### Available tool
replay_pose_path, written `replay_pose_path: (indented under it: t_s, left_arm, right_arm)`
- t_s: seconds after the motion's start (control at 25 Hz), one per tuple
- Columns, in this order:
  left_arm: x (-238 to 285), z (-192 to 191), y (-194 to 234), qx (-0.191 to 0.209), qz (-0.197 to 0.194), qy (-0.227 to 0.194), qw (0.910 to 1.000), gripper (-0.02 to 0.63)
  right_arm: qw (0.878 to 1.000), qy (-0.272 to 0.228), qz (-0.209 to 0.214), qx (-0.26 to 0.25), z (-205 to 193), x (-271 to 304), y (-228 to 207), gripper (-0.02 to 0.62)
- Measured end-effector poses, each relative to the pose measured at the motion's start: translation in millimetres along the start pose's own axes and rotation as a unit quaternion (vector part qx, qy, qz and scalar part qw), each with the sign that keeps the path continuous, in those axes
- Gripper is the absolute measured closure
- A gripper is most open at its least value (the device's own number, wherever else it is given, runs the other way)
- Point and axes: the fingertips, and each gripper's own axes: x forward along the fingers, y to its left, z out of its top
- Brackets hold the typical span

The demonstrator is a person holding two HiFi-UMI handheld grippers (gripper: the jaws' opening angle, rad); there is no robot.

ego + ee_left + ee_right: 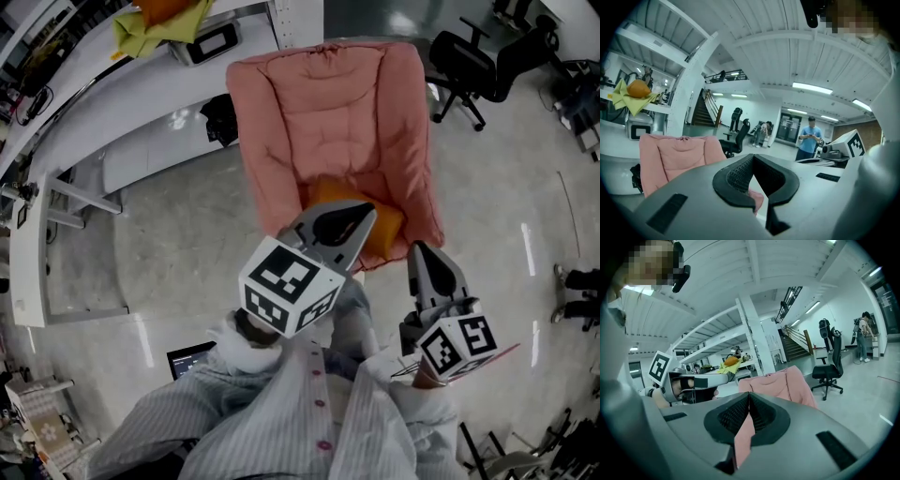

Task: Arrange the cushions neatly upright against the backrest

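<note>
**Both tongs closed and empty, just short of the armchair**

Nearest, the person's striped shirt (281,422) fills the bottom of the head view. Above it the left tongs (366,216) and right tongs (422,251) are held side by side, both pointing at the pink armchair (328,103). The left gripper view and the right gripper view each show the jaws pressed together with nothing between them.

Behind the left tongs, by the person's shoulder, a dark laptop screen (189,357) shows. Beyond and left of the left tongs runs a curved white desk (112,103) bearing a yellow cloth (141,33); beyond and right of the right tongs stand black office chairs (469,56); far off in the left gripper view stands a person in a blue top (809,140).

The orange cushion (323,194) lies low on the armchair's seat, just past the left tongs' tip, which covers its middle in the head view. It sits ahead and left of the right tongs; whether the left tongs touch it cannot be told.
</note>
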Motion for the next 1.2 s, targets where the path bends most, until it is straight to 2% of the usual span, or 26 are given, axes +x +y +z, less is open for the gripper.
replay_pose_path:
  t_s: [0.32, 0.64, 0.96, 1.2]
  left_arm:
    - [93.6, 34.8, 41.9, -0.015, 0.029, -0.004, 0.9995, 0.595]
    - [147.6, 27.4, 86.6, -0.045, 0.083, 0.007, 0.9955, 0.595]
    - [149.0, -0.1, 134.9, -0.069, 0.111, 0.039, 0.9906, 0.595]
    - [158.2, -19.7, 162.9, -0.078, 0.113, 0.062, 0.9886, 0.597]
  right_arm:
    - [0.999, 0.023, 0.038, -0.011, 43.6, 61.7, -79.8, 0.583]
    - [0.994, 0.075, 0.080, -0.021, 41.0, 109.3, -134.9, 0.583]
    - [0.992, 0.102, 0.068, -0.010, 22.3, 147.2, -146.4, 0.583]
    - [0.992, 0.117, 0.036, 0.002, 7.2, 165.9, -164.7, 0.581]
